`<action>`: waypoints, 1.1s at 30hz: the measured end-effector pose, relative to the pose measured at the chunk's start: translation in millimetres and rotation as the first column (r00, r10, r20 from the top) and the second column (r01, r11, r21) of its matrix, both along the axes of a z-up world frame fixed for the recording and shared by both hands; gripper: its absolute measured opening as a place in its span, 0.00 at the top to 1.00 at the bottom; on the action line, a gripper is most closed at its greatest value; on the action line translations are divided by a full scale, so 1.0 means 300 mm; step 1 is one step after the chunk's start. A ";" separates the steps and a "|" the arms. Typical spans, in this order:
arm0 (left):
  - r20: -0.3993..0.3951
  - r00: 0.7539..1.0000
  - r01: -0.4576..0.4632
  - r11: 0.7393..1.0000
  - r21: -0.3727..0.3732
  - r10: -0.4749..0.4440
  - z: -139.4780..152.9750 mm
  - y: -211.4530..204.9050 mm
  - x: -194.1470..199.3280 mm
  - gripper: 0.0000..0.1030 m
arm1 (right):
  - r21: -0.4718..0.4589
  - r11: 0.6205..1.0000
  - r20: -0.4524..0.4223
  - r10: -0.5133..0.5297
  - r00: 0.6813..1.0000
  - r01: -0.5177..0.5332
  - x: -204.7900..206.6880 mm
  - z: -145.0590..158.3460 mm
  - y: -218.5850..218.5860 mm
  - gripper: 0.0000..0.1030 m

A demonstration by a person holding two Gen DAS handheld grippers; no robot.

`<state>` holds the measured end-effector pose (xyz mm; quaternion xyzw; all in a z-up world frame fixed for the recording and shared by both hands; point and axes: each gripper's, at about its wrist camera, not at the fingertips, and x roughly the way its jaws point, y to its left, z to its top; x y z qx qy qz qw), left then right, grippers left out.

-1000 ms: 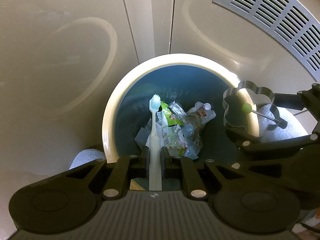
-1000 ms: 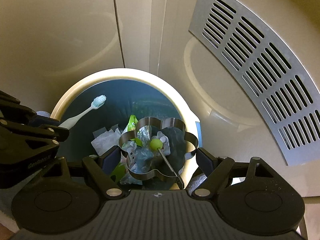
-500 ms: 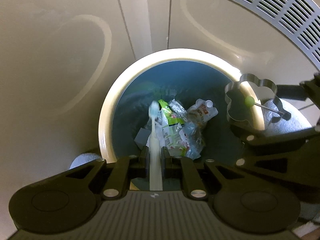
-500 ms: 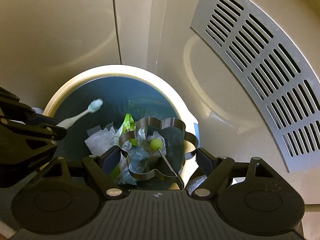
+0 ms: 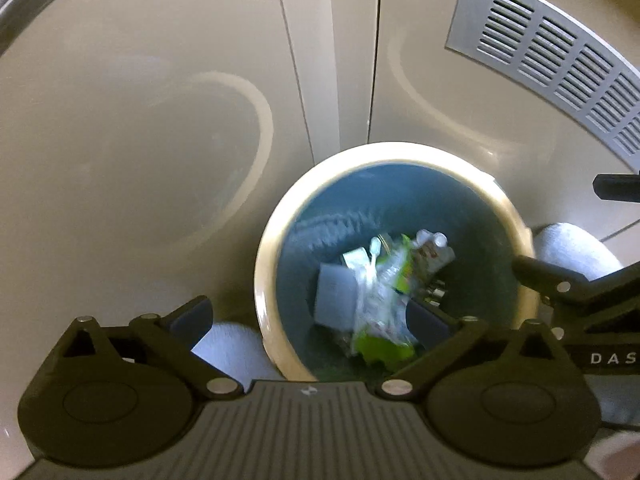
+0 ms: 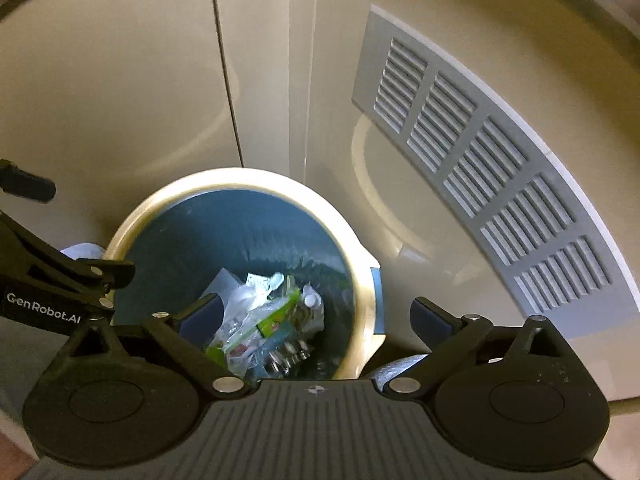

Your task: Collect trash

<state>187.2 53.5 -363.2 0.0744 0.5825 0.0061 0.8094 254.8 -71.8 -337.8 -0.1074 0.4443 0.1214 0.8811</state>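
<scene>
both grippers over trash bin, pointing steeply down into it. left gripper jaws just sprang wide, nothing between them. right gripper jaws also just opened wide, empty too. toothbrush now lies on wrapper pile at bin bottom, straight below left gripper, long axis hard to read through blur. guessing drop is done here; next trash lies outside bin, none in view.

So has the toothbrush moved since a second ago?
Yes. The left gripper has just opened and nothing is between its jaws; the toothbrush has dropped from bin rim level to the trash at the bottom.
</scene>
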 end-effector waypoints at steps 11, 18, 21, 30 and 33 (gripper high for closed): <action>0.036 0.999 0.006 1.000 0.012 -0.007 0.121 -0.029 -0.087 0.00 | 0.039 0.998 0.051 -0.043 0.998 0.041 -0.116 0.111 -0.043 0.00; 0.030 0.999 0.031 0.998 0.057 -0.032 0.156 -0.062 -0.131 0.01 | 0.021 0.998 0.080 -0.056 0.995 0.054 -0.188 0.156 -0.050 0.00; 0.036 0.999 0.006 0.999 0.051 -0.007 0.169 -0.052 -0.145 0.01 | 0.017 0.998 0.094 -0.064 0.993 0.063 -0.205 0.164 -0.048 0.00; 0.015 0.996 -0.092 0.994 -0.062 0.093 0.190 0.034 -0.157 0.01 | -0.009 1.000 0.118 -0.025 0.993 0.026 -0.245 0.176 -0.022 0.00; -0.006 0.995 -0.095 0.994 -0.050 0.095 0.179 0.029 -0.151 0.01 | -0.019 1.000 0.117 -0.015 0.993 0.017 -0.247 0.168 -0.015 0.00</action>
